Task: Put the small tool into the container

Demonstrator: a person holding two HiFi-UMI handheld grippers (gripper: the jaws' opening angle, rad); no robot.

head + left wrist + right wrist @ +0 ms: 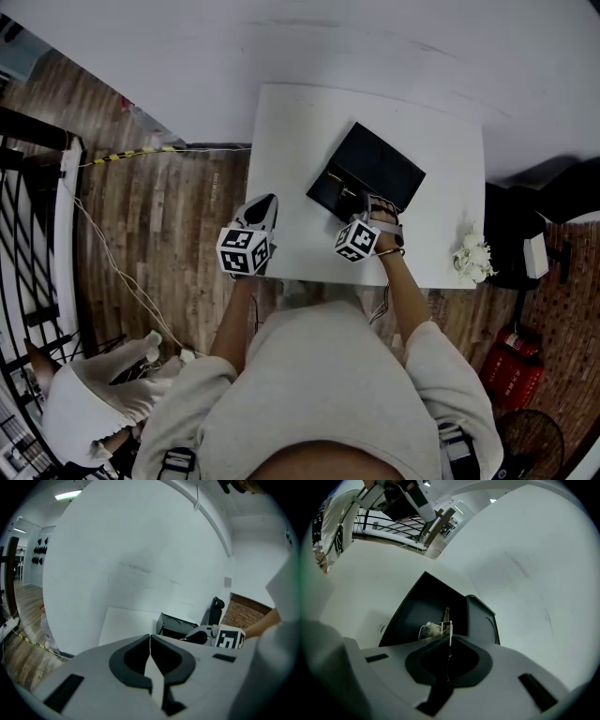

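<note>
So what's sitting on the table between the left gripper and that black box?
Nothing. In the head view, only bare white table lies between the left gripper and the black box.

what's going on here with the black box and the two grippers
A person at a white table holds a gripper in each hand. The right gripper is shut on what looks like a thin small tool, at the near edge of the open black container. The left gripper is shut and empty, off to the left.
</note>
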